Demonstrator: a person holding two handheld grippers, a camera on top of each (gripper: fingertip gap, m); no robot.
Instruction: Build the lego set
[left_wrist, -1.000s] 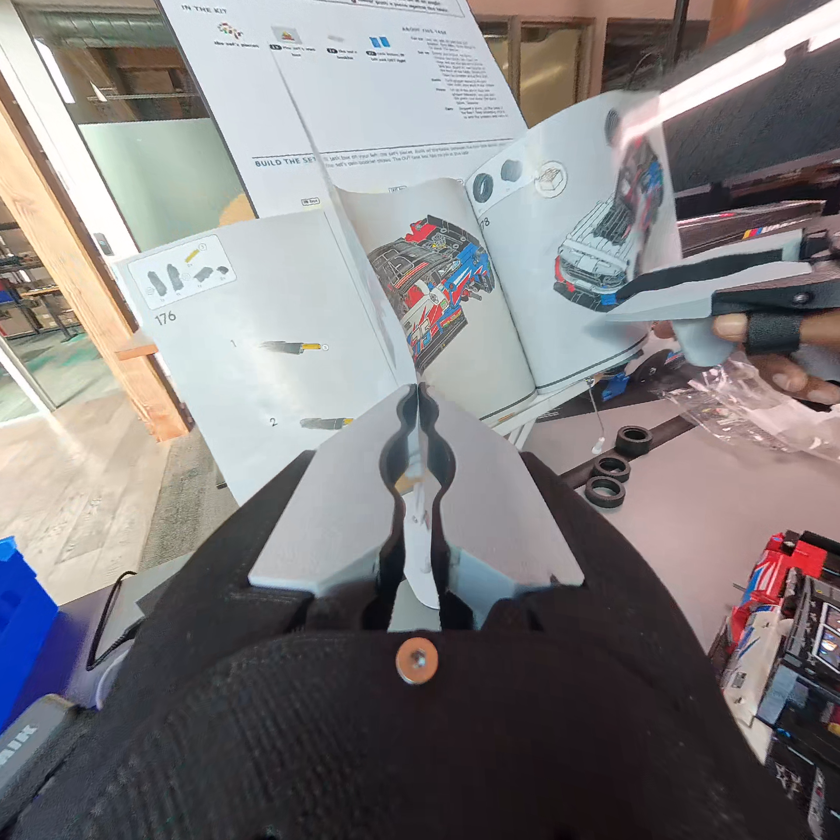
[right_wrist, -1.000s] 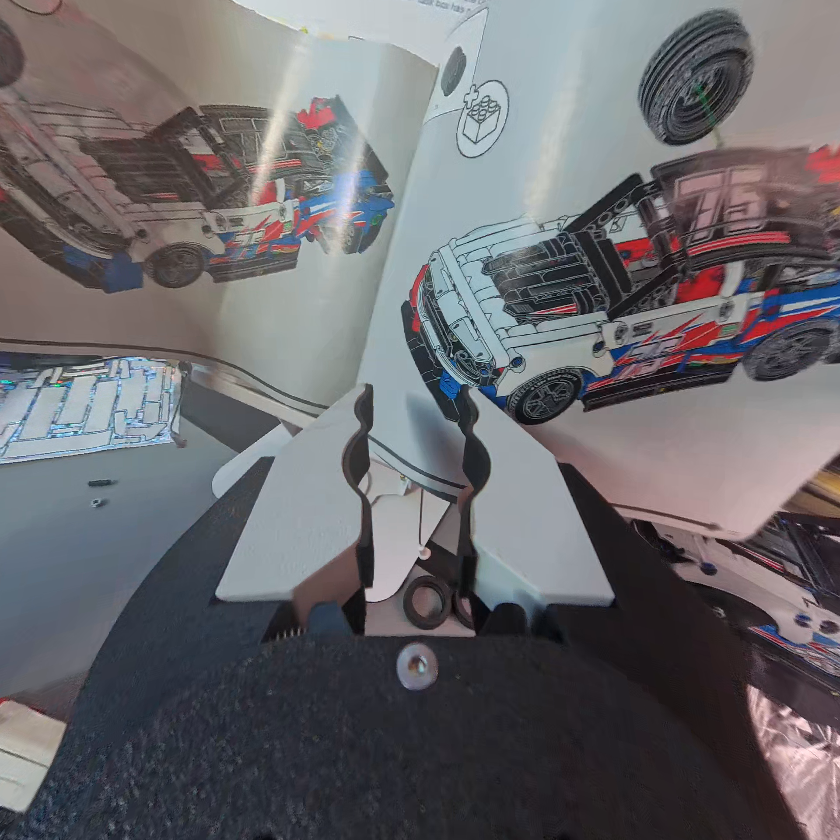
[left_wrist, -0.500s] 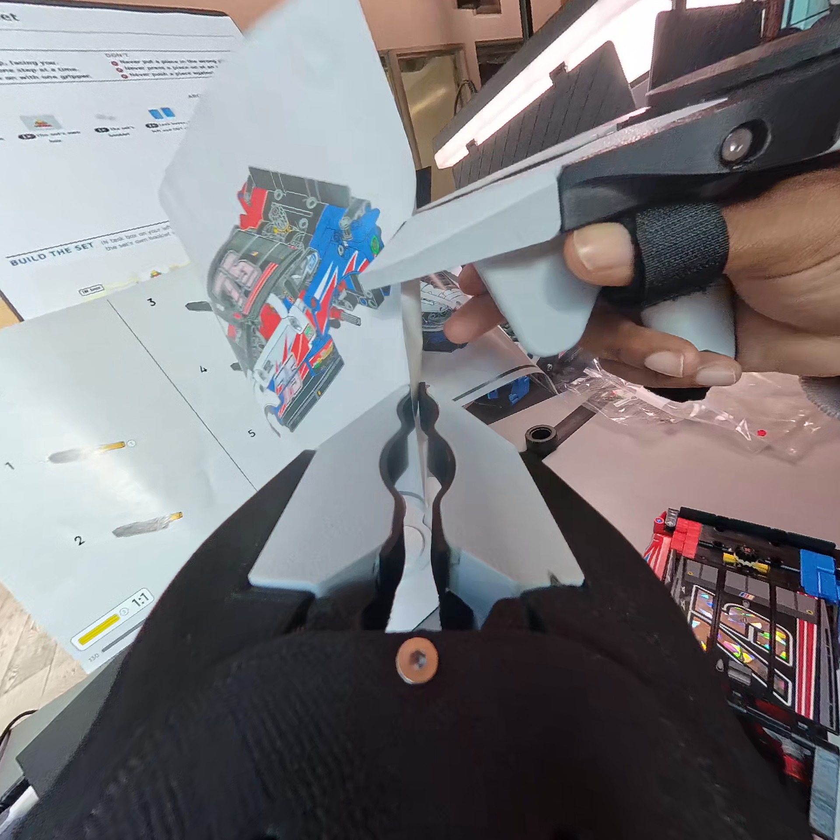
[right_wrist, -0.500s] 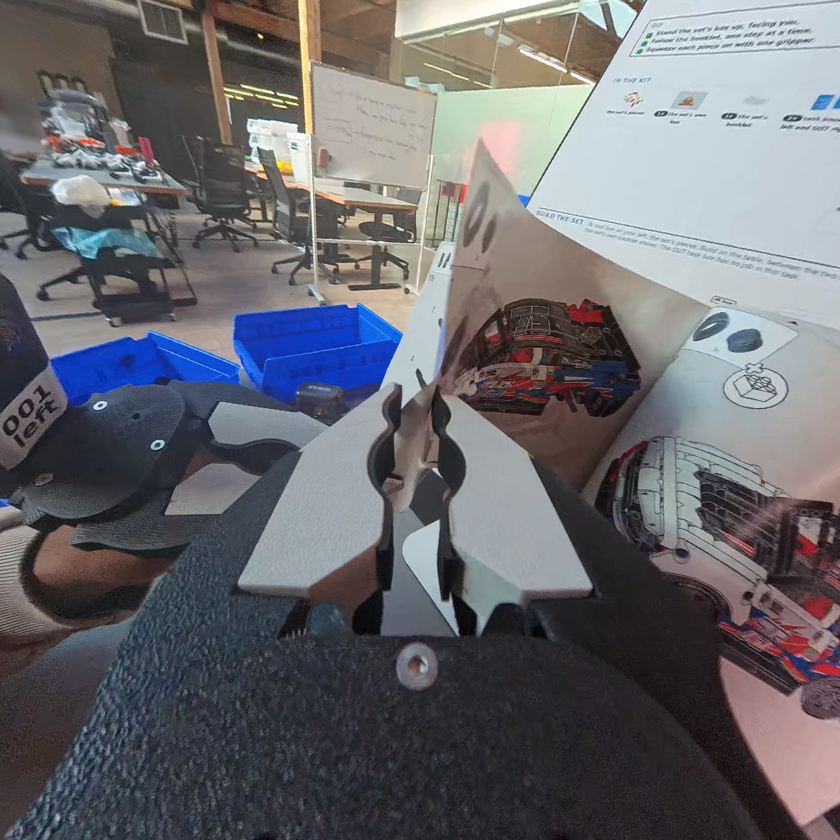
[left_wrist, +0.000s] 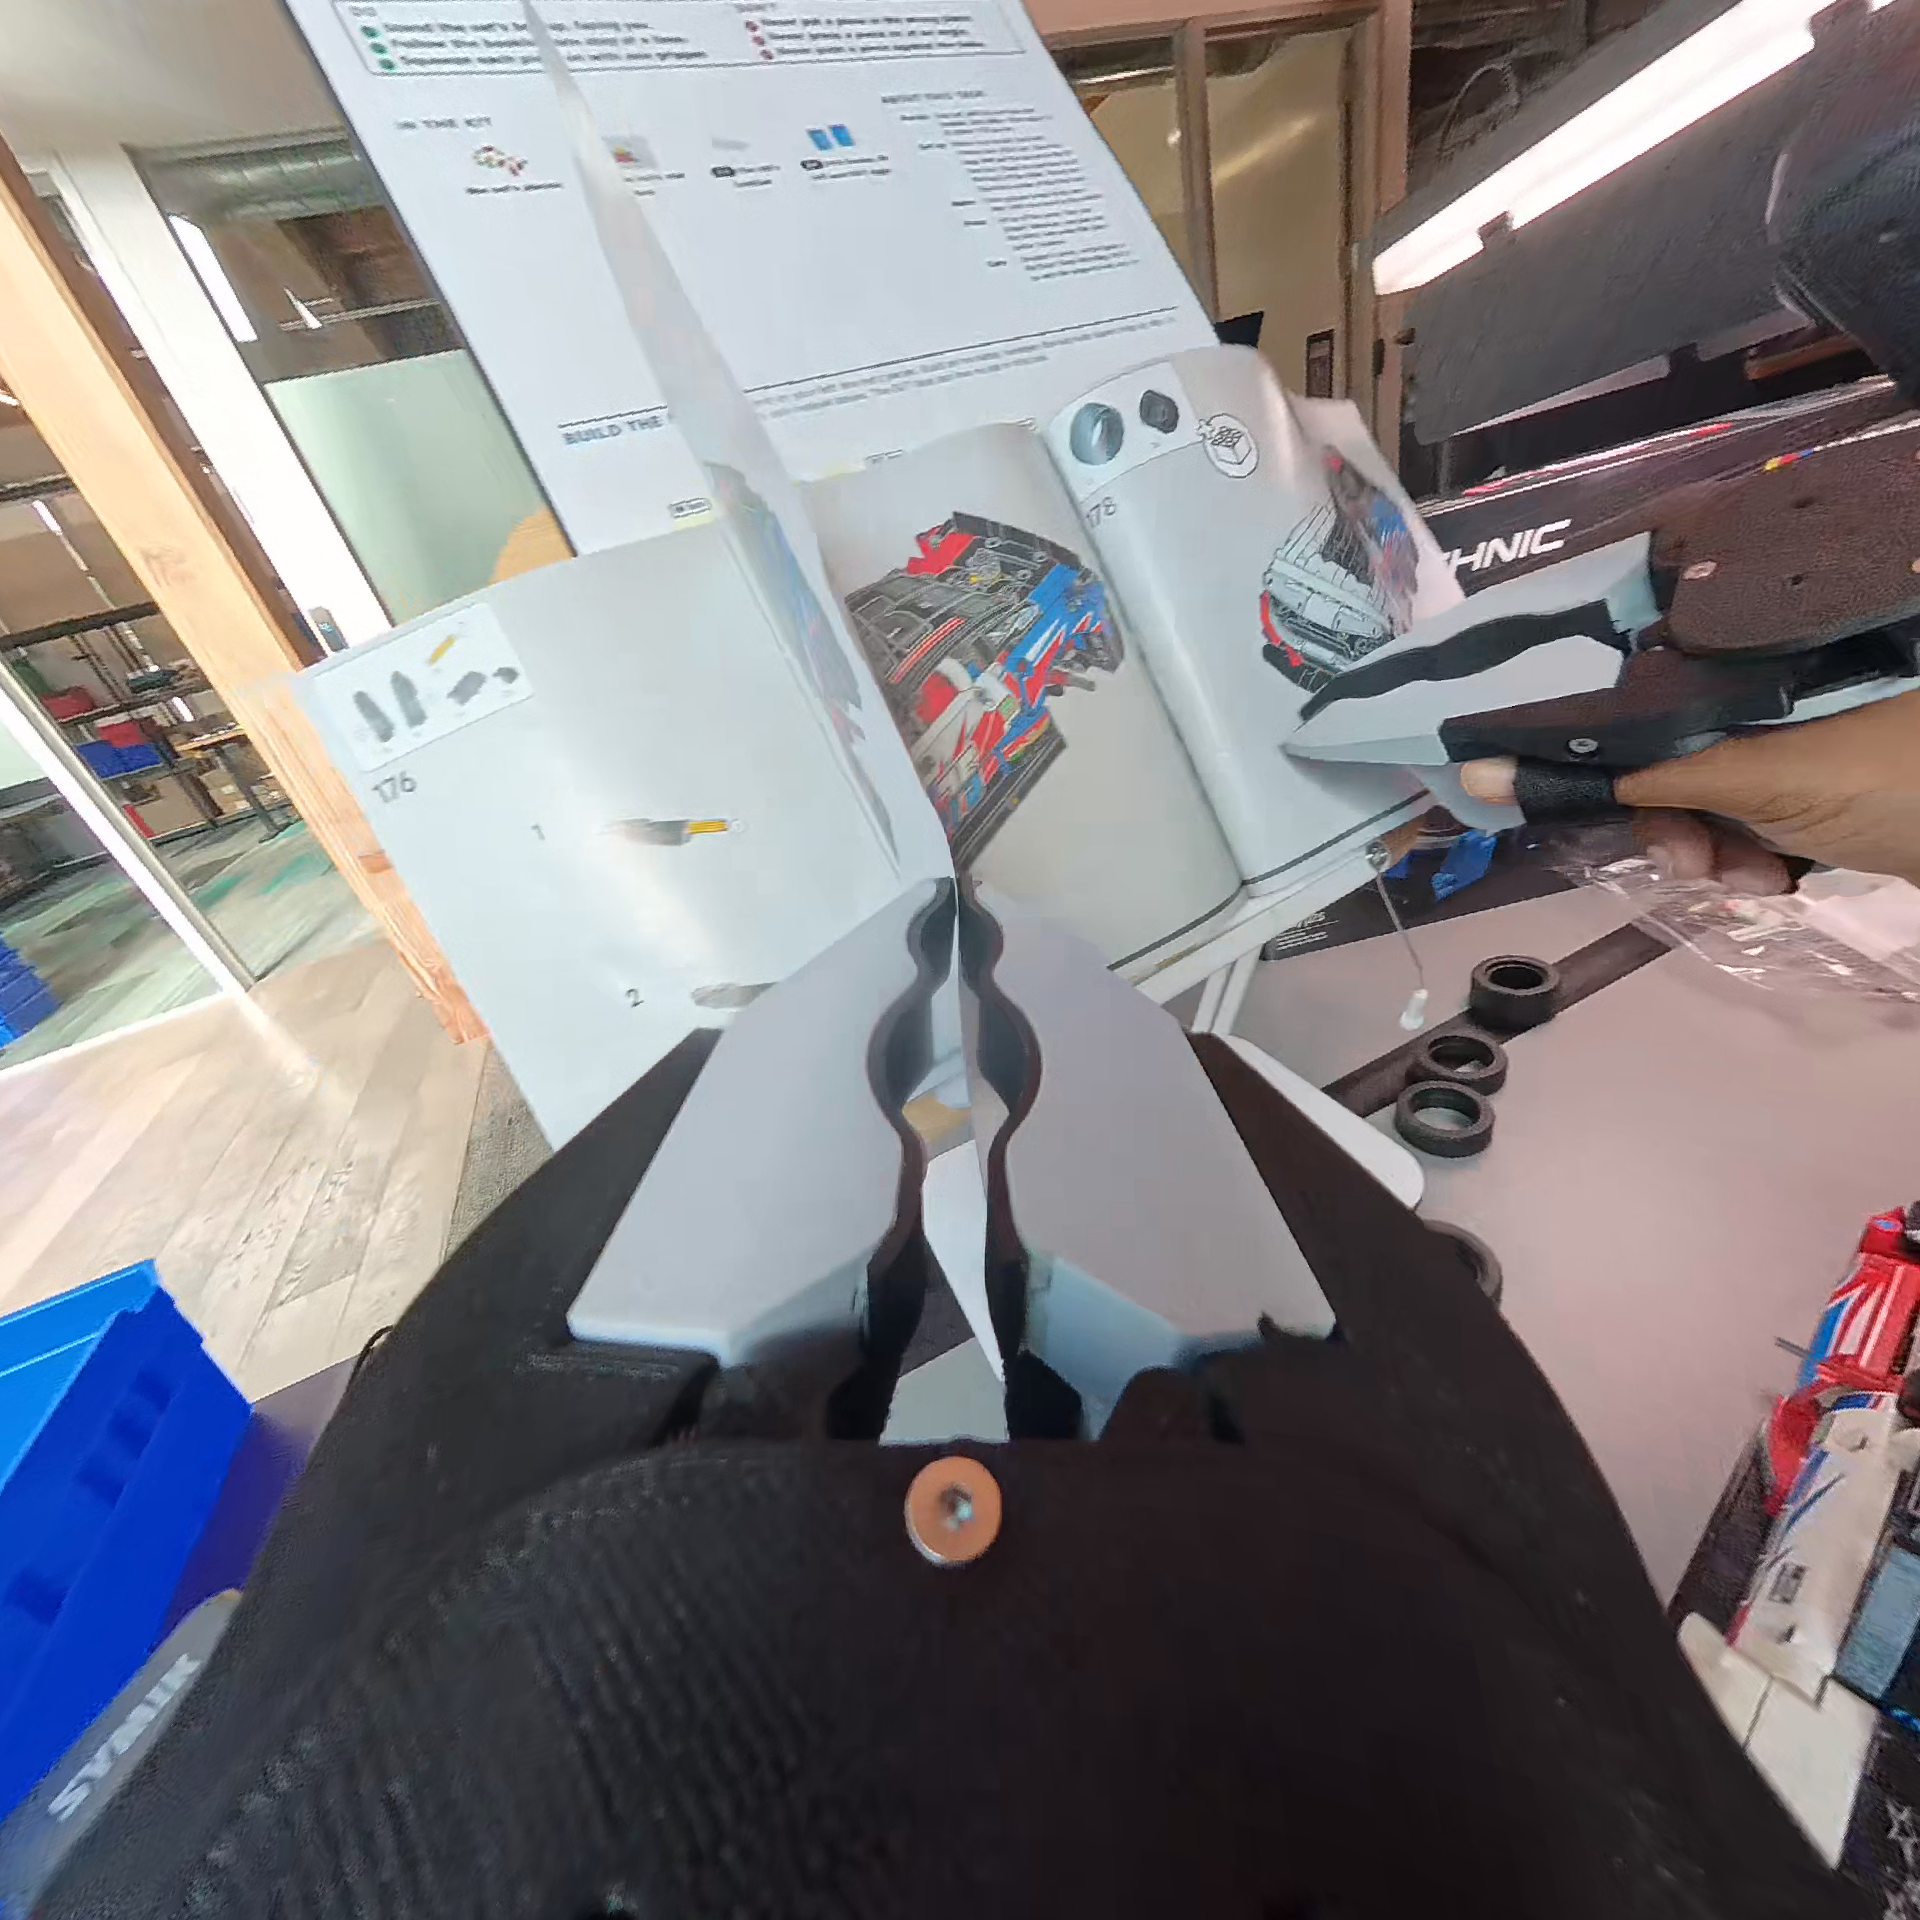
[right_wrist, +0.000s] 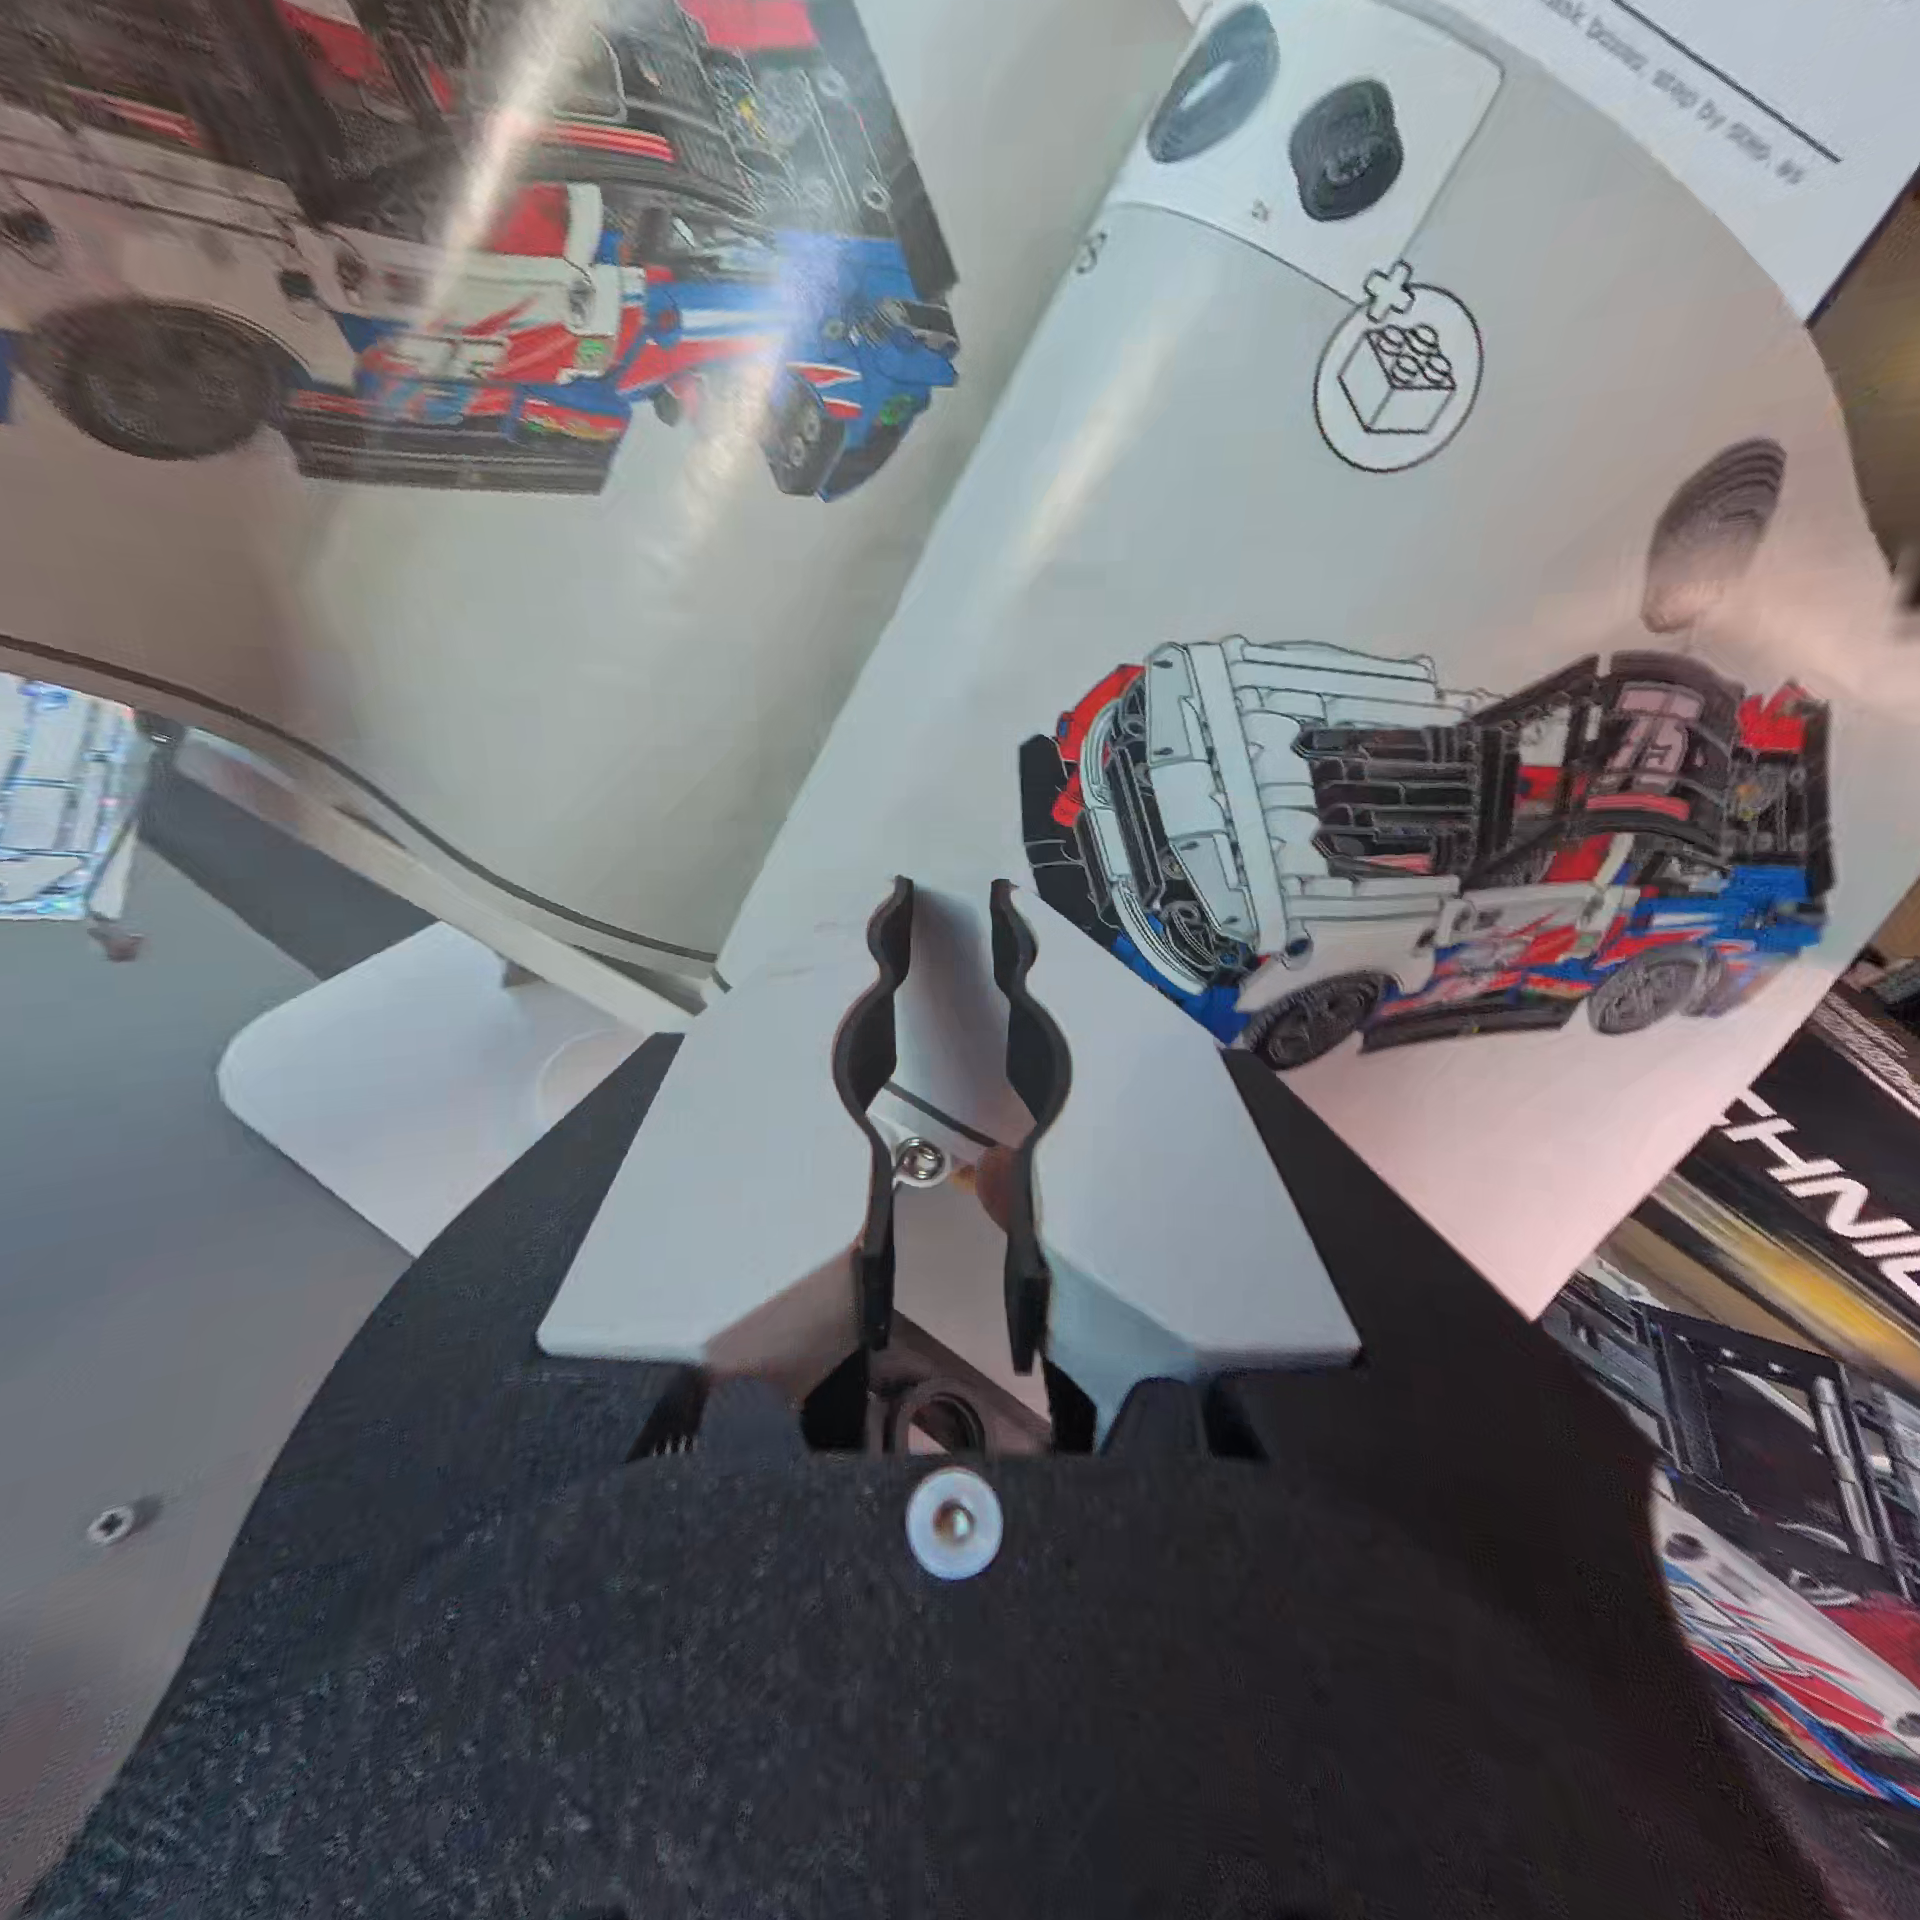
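While the left tongs (left_wrist: 956, 894) pinch a booklet page (left_wrist: 727, 436), the right tongs (right_wrist: 951, 894) sit narrowly parted at the far-right page (right_wrist: 1299, 623).

Left of the fingers runs a pale wood-plank floor (left_wrist: 197, 1132), with a wooden post (left_wrist: 156, 416) and frosted glass partition (left_wrist: 416, 457) beyond. A bright strip light (left_wrist: 1538, 197) hangs upper right; grey counter (left_wrist: 1662, 1195) lies right.

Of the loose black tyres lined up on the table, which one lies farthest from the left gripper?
The tyre at the far end of the row, nearest the booklet stand. The other two tyres lie closer to the left gripper.
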